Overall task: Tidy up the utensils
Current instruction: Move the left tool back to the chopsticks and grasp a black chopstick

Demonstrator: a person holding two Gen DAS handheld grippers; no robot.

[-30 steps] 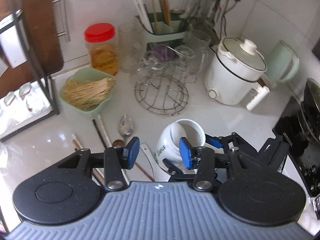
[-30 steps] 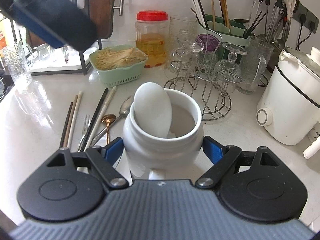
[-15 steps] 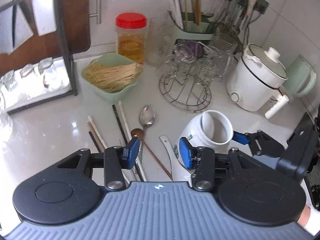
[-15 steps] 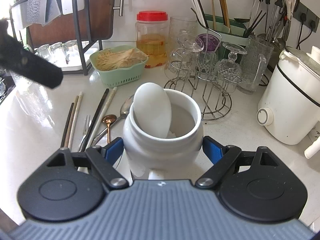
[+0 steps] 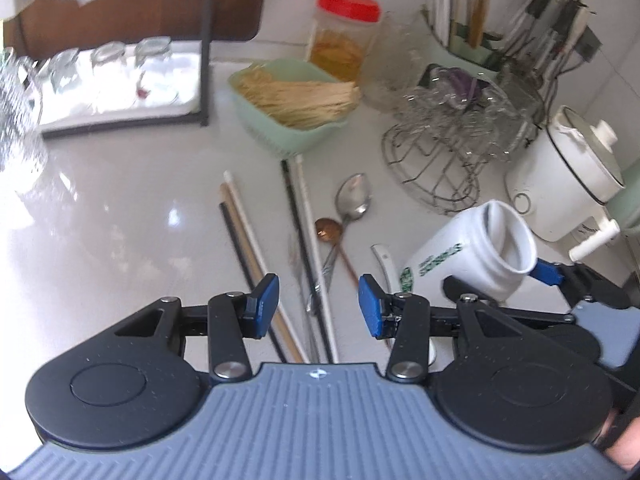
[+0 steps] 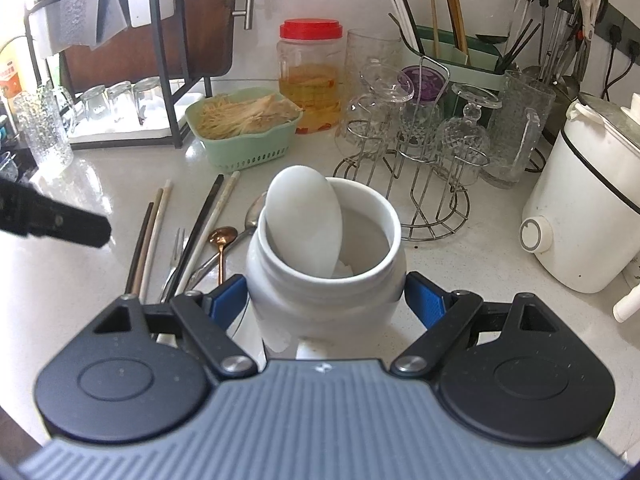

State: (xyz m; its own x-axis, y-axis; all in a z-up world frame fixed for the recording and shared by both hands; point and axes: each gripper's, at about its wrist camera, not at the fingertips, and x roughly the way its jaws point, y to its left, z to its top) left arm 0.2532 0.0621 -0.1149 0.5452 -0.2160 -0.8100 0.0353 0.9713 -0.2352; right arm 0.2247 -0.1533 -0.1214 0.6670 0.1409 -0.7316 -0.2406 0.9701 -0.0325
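My right gripper [image 6: 326,302] is shut on a white ceramic jar [image 6: 328,280], its blue pads pressing on both sides. A white spoon [image 6: 304,220] stands inside the jar. In the left wrist view the jar [image 5: 472,252] shows at the right with green lettering. My left gripper [image 5: 318,304] hangs open over loose utensils on the white counter, with nothing between its pads. Below it lie several chopsticks [image 5: 304,216], a silver spoon [image 5: 354,196], a copper spoon [image 5: 328,228] and a white spoon handle [image 5: 384,260]. A small fork [image 6: 178,252] lies among them.
A green basket of noodles [image 5: 292,100] and a red-lidded jar [image 5: 344,32] stand behind the utensils. A wire rack of glasses [image 5: 452,128], a white cooker [image 5: 568,176] and a green utensil holder [image 6: 452,52] fill the back right. A black rack with glasses [image 5: 120,72] is at the left.
My left gripper has come down and shifted left, from beside the jar to over the loose utensils, rolling as it went. The right gripper and the jar have stayed put.
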